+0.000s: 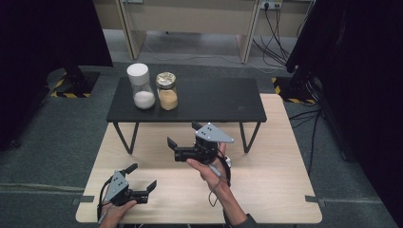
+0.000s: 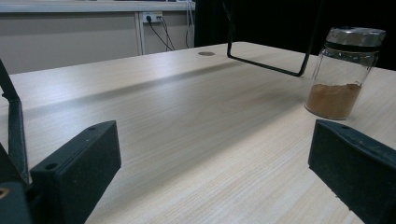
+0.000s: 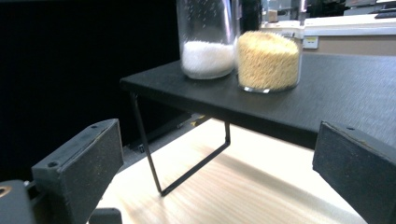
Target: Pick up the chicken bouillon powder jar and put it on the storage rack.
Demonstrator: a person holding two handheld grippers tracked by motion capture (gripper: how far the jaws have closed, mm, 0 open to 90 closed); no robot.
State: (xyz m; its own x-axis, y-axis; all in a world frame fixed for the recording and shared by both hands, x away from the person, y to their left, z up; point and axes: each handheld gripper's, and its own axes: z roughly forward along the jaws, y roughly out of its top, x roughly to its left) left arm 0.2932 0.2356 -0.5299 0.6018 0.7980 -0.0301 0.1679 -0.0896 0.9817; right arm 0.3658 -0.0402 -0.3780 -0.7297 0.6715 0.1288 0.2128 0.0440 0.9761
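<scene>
Two glass jars stand at the left end of a black raised shelf (image 1: 214,102): one with a white lid and white powder (image 1: 141,86), one with a gold lid and yellow grains (image 1: 167,91). My right gripper (image 1: 183,134) is held open in front of the shelf, pointing left; in its own view the open gripper (image 3: 217,154) faces the white-powder jar (image 3: 207,51) and the grain jar (image 3: 268,58). My left gripper (image 1: 142,175) rests open near the table's front left. In its own view the open left gripper (image 2: 212,154) has a jar of brown powder (image 2: 343,74) ahead to the right.
The shelf stands on thin black wire legs (image 2: 266,65) over the back of a light wooden table (image 1: 275,190). Dark curtains and stands flank the table, with cables on the grey floor (image 1: 294,118) at the right. A wooden bench stands behind.
</scene>
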